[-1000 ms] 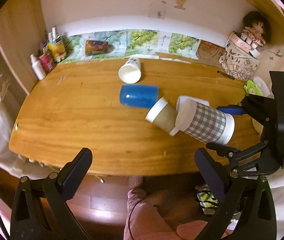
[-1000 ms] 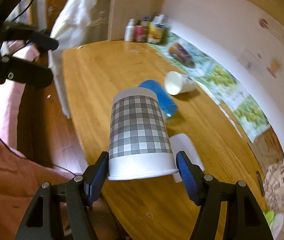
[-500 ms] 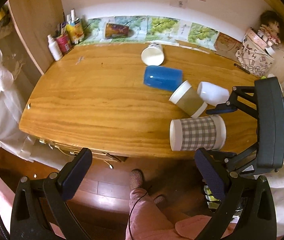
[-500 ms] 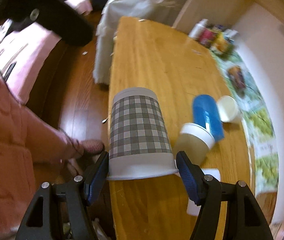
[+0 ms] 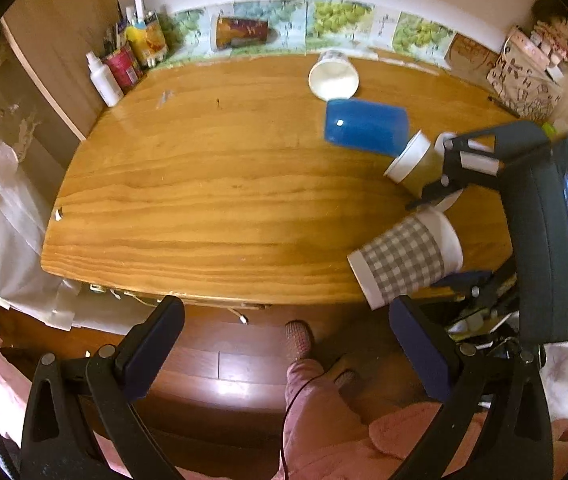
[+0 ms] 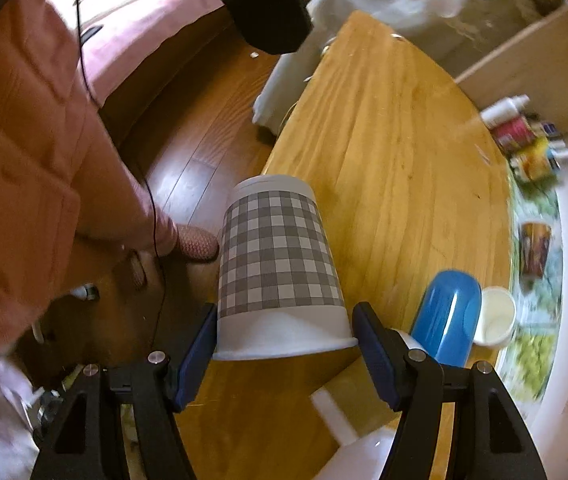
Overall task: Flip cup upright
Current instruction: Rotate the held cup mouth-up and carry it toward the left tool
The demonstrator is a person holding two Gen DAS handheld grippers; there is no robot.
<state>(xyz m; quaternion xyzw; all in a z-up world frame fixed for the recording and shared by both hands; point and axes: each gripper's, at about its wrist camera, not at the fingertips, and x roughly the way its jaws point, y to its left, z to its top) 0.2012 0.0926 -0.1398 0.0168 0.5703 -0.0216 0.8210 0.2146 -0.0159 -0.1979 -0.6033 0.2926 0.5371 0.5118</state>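
My right gripper (image 6: 286, 346) is shut on the grey-checked cup (image 6: 278, 268), gripping it near its wide white rim, base pointing away. In the left wrist view the checked cup (image 5: 406, 258) hangs tilted above the table's near right edge, base down-left, held by the right gripper (image 5: 456, 216). My left gripper (image 5: 284, 340) is open and empty, off the table's front edge over the floor. A blue cup (image 5: 366, 126), a tan cup (image 5: 414, 164) and a white cup (image 5: 334, 76) lie on their sides on the wooden table (image 5: 204, 200).
Bottles and tubes (image 5: 124, 60) stand at the table's back left corner. A brown printed cup (image 5: 242, 32) lies against the back wall. A patterned bag (image 5: 524, 84) and a doll sit at the back right. A person's leg and slipper (image 5: 300, 336) are below the front edge.
The right gripper has rotated the checked cup further, its base swinging down toward the floor side, and moved slightly toward the table's front right edge. The left gripper stayed open and shifted a little.
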